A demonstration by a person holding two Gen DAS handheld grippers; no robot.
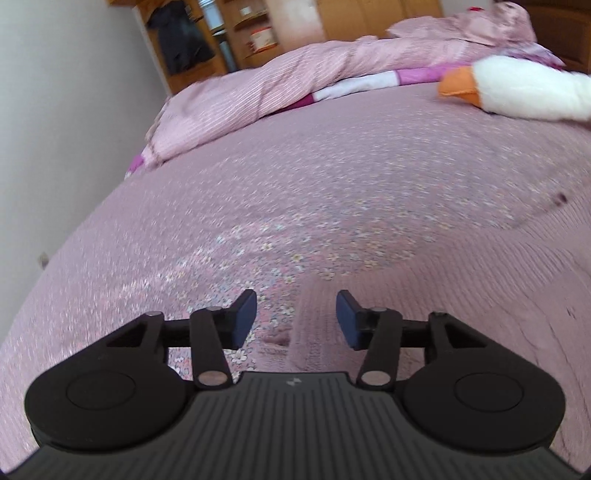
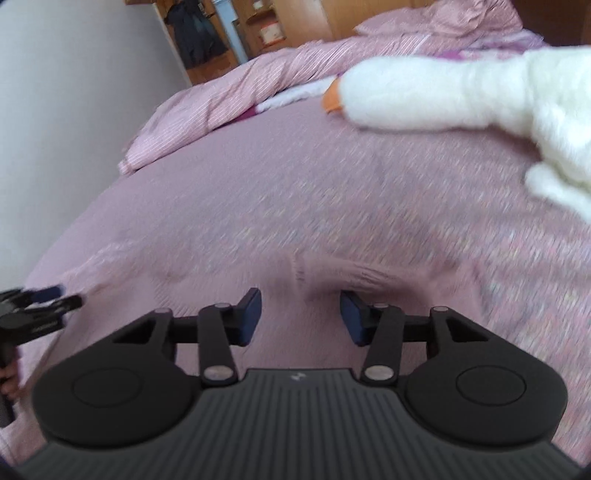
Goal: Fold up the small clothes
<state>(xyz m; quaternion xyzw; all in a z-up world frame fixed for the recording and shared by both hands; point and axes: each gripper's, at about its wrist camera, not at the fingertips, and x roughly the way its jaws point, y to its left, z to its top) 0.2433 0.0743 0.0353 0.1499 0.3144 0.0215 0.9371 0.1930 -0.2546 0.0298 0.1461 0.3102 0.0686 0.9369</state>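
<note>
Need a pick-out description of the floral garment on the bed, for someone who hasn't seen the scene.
Start at the pink bedspread covering the bed. The floral garment lies flat on its near part, just ahead of the open left gripper. Tiny white flowers set it apart from the plain bedspread, the striped duvet and the white plush goose farther back.

A pink bed stretches ahead of the jaws, a pale wall stands left, and wooden shelves stand far ahead.
</note>
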